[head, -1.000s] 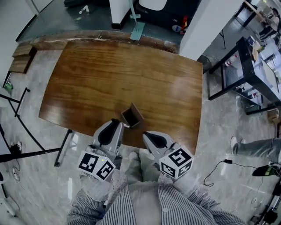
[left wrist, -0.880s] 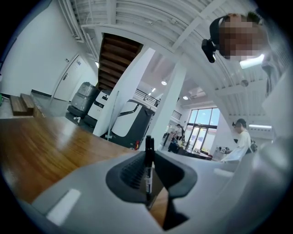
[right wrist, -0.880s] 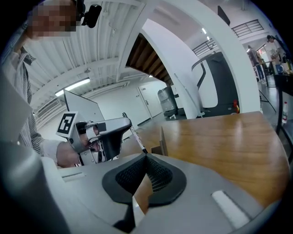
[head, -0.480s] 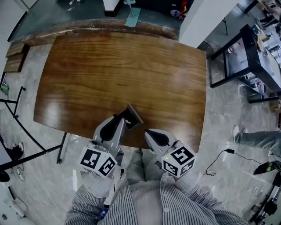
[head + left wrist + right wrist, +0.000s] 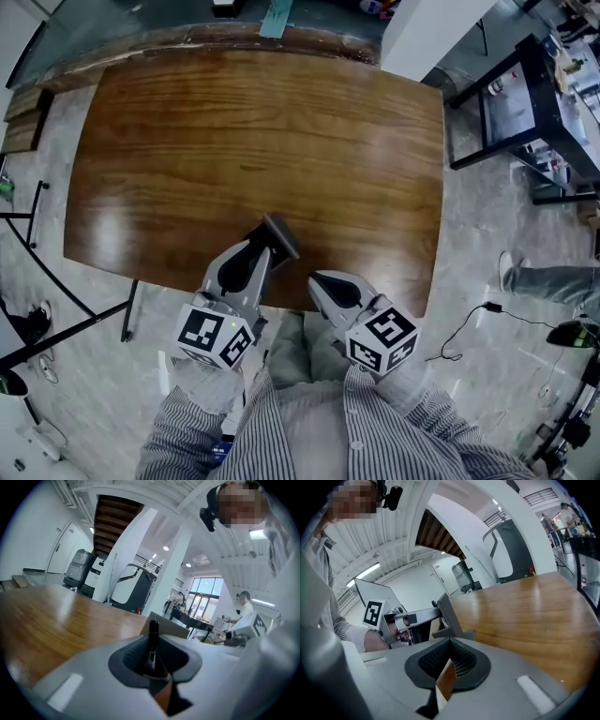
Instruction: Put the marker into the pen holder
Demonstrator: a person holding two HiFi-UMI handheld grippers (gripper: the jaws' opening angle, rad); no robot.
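The left gripper, pinching the marker, has reached the pen holder. Dropping it in looks next. The right gripper is closed, empty.

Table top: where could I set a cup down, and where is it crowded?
Nearly the whole table is bare: everything from the far edge down to the pen holder, plus both side stretches. It is crowded only at the near edge's middle, where the left gripper, holding a marker, is at the pen holder and the right gripper sits beside.
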